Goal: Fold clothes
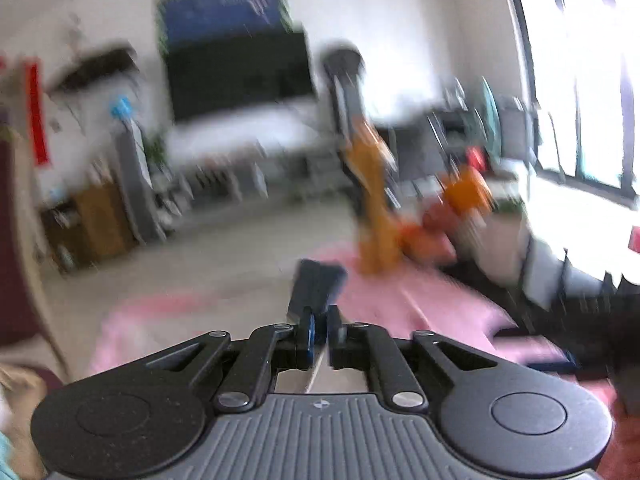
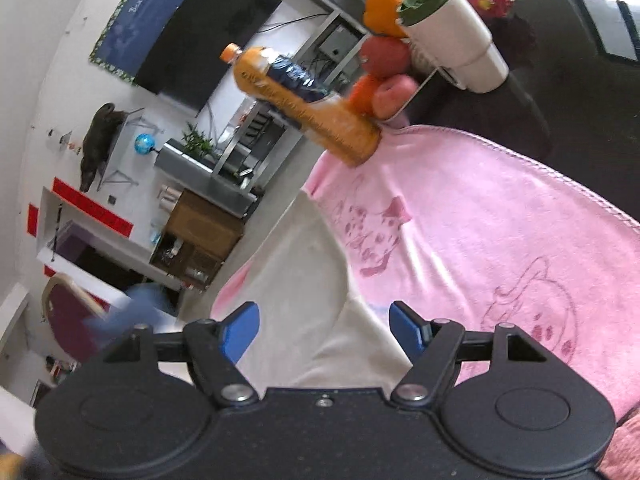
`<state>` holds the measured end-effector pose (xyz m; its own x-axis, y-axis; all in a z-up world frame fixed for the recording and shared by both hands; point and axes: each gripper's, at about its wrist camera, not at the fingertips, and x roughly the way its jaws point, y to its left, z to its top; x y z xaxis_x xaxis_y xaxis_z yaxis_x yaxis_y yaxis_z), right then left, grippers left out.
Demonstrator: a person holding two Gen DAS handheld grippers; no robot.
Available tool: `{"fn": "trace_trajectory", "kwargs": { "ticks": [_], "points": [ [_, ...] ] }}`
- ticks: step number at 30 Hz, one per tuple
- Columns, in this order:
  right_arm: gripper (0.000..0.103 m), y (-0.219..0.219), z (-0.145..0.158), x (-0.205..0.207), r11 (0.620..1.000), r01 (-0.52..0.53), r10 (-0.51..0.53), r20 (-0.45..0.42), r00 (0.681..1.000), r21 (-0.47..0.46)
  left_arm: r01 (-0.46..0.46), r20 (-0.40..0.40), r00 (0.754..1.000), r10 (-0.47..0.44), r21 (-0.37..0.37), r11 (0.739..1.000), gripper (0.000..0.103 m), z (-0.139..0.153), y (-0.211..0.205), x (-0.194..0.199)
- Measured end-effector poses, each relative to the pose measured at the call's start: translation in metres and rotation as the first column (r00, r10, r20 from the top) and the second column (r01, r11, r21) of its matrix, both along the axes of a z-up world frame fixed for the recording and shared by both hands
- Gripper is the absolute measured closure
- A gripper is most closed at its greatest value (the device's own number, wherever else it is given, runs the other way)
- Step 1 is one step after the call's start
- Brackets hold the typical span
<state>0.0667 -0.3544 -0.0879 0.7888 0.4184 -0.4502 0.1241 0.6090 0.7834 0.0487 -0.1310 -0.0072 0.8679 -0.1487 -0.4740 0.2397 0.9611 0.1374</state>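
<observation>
A pink towel with printed cartoon outlines (image 2: 460, 216) lies spread flat on the dark worktop (image 2: 560, 120), a white cloth (image 2: 320, 280) overlapping its near-left part. The right tool (image 2: 324, 330) stands open and empty above the white cloth. The left tool (image 1: 320, 330) is barely parted; whether it grips anything cannot be told.

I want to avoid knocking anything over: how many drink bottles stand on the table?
1: the orange bottle at the far edge of the pink towel, beside the fruit. Others may be hidden.

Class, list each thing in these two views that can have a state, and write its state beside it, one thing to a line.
Pink towel: spread flat, not yet folded.
White cloth: lying flat, partly on the pink towel.
Orange drink bottle: capped, standing at the towel's edge.
TV screen: dark, off.
Left gripper: nearly closed, nothing visibly held; picture blurred.
Right gripper: open, empty, above the white cloth.
</observation>
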Motion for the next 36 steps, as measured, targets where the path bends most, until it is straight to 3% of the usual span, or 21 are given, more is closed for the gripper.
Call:
{"fn": "trace_trajectory", "kwargs": {
  "ticks": [2,5,8,11,14,16,17,20,22,23,25,27,32,33,34,36],
  "points": [
    [0.032,-0.004,-0.003,0.001,1.000,0.003,-0.003,-0.010,1.000,0.009,0.035,-0.083,0.996,-0.033,0.014,0.999,0.085,-0.020,-0.006,0.000],
    [0.032,-0.007,-0.007,0.002,1.000,0.005,-0.005,-0.023,1.000,0.005,0.035,-0.151,0.988,-0.029,0.040,0.999,0.083,-0.032,0.019,-0.011],
    [0.032,0.000,-0.006,0.003,1.000,-0.021,0.020,-0.025,0.999,-0.022,-0.018,-0.203,0.979,0.026,0.041,0.999,0.081,-0.032,0.070,-0.016],
    [0.032,0.017,-0.005,0.007,0.993,-0.088,0.085,-0.034,0.996,-0.081,-0.145,-0.246,0.958,0.150,0.040,0.989,0.080,-0.036,0.140,-0.018],
    [0.036,0.039,-0.009,0.016,0.974,-0.165,0.150,-0.103,0.983,-0.157,-0.284,-0.285,0.916,0.283,0.039,0.958,0.086,-0.045,0.205,-0.019],
    [0.065,0.052,-0.018,0.024,0.964,-0.213,0.187,-0.165,0.969,-0.161,-0.377,-0.317,0.878,0.359,0.005,0.926,0.090,-0.056,0.238,-0.025],
    [0.070,0.056,-0.025,0.029,0.965,-0.222,0.191,-0.203,0.960,-0.141,-0.416,-0.341,0.858,0.385,-0.021,0.909,0.092,-0.064,0.249,-0.025],
    [0.071,0.066,-0.039,0.045,0.970,-0.198,0.150,-0.290,0.945,-0.143,-0.492,-0.445,0.796,0.411,-0.078,0.867,0.094,-0.087,0.271,-0.011],
    [0.071,0.071,-0.046,0.055,0.971,-0.162,0.096,-0.336,0.937,-0.177,-0.506,-0.506,0.748,0.429,-0.017,0.862,0.094,-0.103,0.277,0.003],
    [0.071,0.073,-0.049,0.060,0.969,-0.149,0.073,-0.352,0.933,-0.195,-0.506,-0.515,0.736,0.439,0.012,0.863,0.093,-0.107,0.277,0.007],
    [0.071,0.075,-0.056,0.069,0.965,-0.128,0.033,-0.376,0.926,-0.229,-0.501,-0.516,0.723,0.458,0.065,0.863,0.092,-0.110,0.274,0.011],
    [0.071,0.077,-0.058,0.073,0.967,-0.099,0.005,-0.368,0.930,-0.236,-0.495,-0.504,0.729,0.464,0.080,0.865,0.091,-0.109,0.274,0.009],
    [0.072,0.084,-0.059,0.079,0.946,-0.098,-0.007,-0.323,0.946,-0.309,-0.530,-0.478,0.742,0.471,0.013,0.848,0.091,-0.101,0.289,-0.001],
    [0.080,0.086,-0.058,0.078,0.942,-0.102,-0.005,-0.319,0.948,-0.320,-0.542,-0.467,0.746,0.475,-0.010,0.840,0.091,-0.097,0.293,-0.004],
    [0.095,0.087,-0.057,0.076,0.938,-0.106,-0.004,-0.315,0.949,-0.331,-0.550,-0.453,0.752,0.478,-0.032,0.835,0.091,-0.093,0.296,-0.008],
    [0.097,0.088,-0.051,0.071,0.939,-0.101,-0.001,-0.297,0.955,-0.330,-0.560,-0.431,0.765,0.479,-0.078,0.825,0.091,-0.089,0.301,-0.017]
  ]
}}
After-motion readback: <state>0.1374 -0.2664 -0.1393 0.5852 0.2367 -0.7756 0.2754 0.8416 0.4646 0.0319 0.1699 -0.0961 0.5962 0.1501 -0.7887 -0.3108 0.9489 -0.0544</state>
